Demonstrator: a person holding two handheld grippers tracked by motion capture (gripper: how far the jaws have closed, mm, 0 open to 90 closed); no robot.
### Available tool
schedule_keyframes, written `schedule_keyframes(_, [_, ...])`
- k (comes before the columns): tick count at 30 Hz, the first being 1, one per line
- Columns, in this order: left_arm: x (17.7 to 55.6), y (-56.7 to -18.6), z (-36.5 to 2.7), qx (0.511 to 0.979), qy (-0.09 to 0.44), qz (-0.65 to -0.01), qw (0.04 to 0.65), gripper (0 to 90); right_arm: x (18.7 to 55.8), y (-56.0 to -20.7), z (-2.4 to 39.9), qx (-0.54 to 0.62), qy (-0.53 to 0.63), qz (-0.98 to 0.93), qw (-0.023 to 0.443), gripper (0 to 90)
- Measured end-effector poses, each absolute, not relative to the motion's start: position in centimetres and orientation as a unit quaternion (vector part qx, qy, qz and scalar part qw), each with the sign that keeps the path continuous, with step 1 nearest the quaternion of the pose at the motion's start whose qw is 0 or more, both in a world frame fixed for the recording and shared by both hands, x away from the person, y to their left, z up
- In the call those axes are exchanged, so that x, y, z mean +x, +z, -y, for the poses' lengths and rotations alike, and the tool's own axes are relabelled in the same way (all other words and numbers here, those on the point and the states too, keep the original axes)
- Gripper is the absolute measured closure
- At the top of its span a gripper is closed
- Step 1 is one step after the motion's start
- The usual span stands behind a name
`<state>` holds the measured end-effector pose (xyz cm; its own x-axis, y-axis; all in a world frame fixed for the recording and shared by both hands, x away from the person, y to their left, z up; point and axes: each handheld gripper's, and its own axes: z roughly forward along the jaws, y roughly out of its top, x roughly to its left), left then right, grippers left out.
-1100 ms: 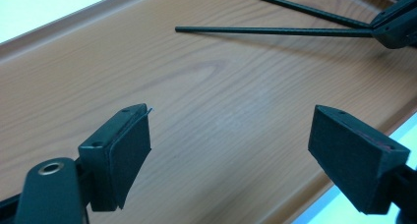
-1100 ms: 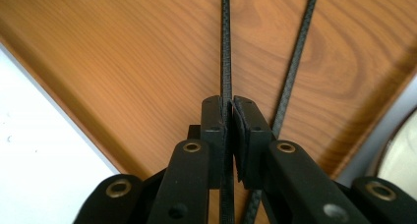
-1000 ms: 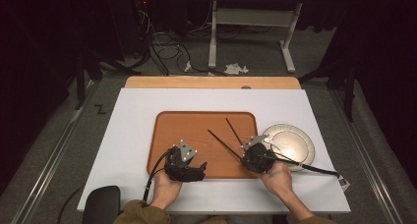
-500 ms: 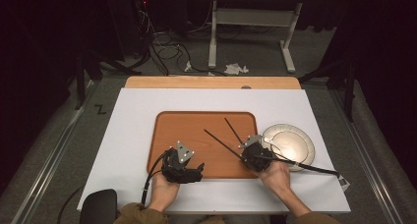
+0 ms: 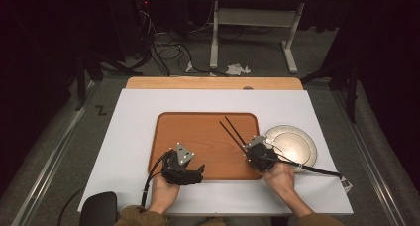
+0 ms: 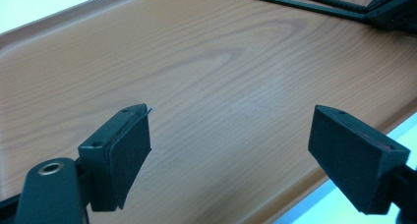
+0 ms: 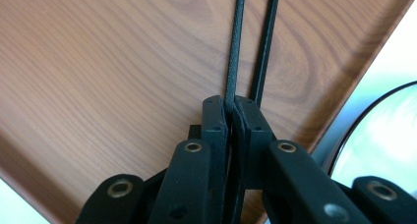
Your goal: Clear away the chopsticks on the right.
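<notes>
The right gripper (image 5: 253, 147) clamped a pair of thin black chopsticks (image 7: 236, 42) jutting ahead over a brown wood-grain tray (image 5: 198, 137). The left gripper (image 6: 231, 150) gaped wide, empty, above the tray.

Tray (image 5: 198, 137): reddish-brown, wood-grain pattern. Bench (image 5: 133, 132): white top, pale wood strip along far edge. Plate (image 5: 297, 145): silvery, plain. Chopsticks (image 5: 233, 132): black. Left gripper (image 5: 190, 174), right gripper (image 5: 250, 149): black; left carries grey plate. Floor (image 5: 59, 137): dark grey.

The table (image 5: 133, 137) is seen from above, looking forward and down; the tray (image 5: 198, 137) is shared, viewed closely along each gripper's jaws (image 6: 211, 86) (image 7: 98, 62)
</notes>
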<state>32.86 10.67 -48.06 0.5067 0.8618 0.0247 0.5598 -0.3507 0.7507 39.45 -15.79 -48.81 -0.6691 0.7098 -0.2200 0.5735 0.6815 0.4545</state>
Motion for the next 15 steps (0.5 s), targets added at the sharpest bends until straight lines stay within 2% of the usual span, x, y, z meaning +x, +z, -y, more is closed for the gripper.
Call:
schedule_keyframes(6, [32.9,-48.1,-10.7,0.793,0.214,-0.448,0.352,16.5,39.3,-48.5,15.9,0.355,0.192,-0.897,0.183,74.7])
schedule_keyframes(15, [32.9,-48.1,-10.7,0.793,0.214,-0.448,0.352,16.5,38.9,-47.7,16.3,0.345,0.210,-0.898,0.176,70.2])
